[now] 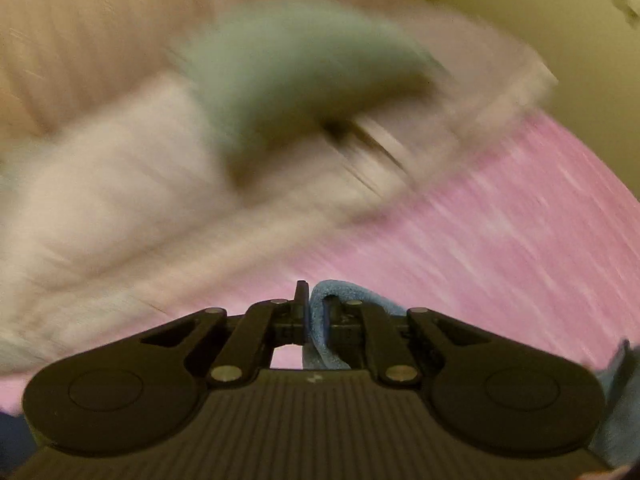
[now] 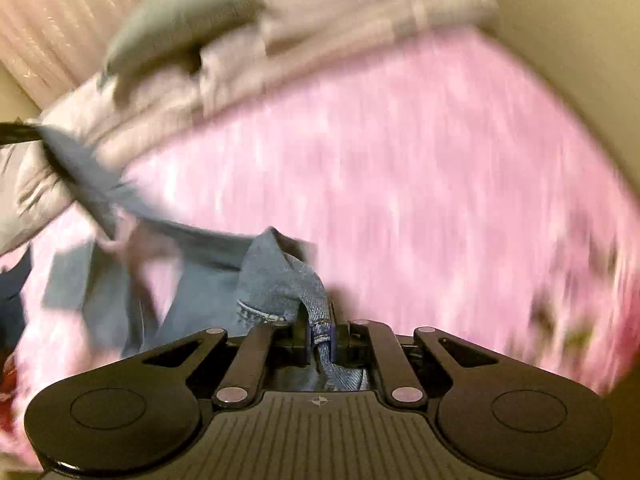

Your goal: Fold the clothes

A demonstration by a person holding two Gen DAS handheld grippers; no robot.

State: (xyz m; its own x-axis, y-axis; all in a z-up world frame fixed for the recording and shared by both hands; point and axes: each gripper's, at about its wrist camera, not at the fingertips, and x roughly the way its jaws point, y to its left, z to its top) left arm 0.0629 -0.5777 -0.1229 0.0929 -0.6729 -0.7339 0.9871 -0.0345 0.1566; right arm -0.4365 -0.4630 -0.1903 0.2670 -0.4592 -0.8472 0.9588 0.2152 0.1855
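Both views are smeared by motion blur, so only the nearest things read clearly. At the far left of the right wrist view, the left hand-held gripper (image 2: 40,136) shows only as a dark streak at the left edge of the bed, with the far end of the blue denim garment (image 2: 200,276) running up into it. In its own camera, the left hand-held gripper (image 1: 314,308) has its two fingers drawn together on a fold of that denim garment (image 1: 320,328), which bulges out between them and trails off toward the lower right of the frame. Moving right, the denim garment hangs in a slack band above the pink bedsheet (image 2: 400,180), its stitched seam visible near the camera. The right hand-held gripper (image 2: 320,328) is clamped on the near end of the garment, a bunched seam pinched between its closed fingers. Toward the head of the bed lies a pale grey blanket (image 2: 320,40) in heaped folds, and on its left part sits a grey-green cushion (image 2: 180,16). Behind them stands a beige ribbed headboard (image 2: 60,32), with a yellowish wall (image 2: 560,32) at the right. No brand, label or writing can be read in either view; the only mark is a small crosshair (image 2: 319,401) on the right hand-held gripper's body.
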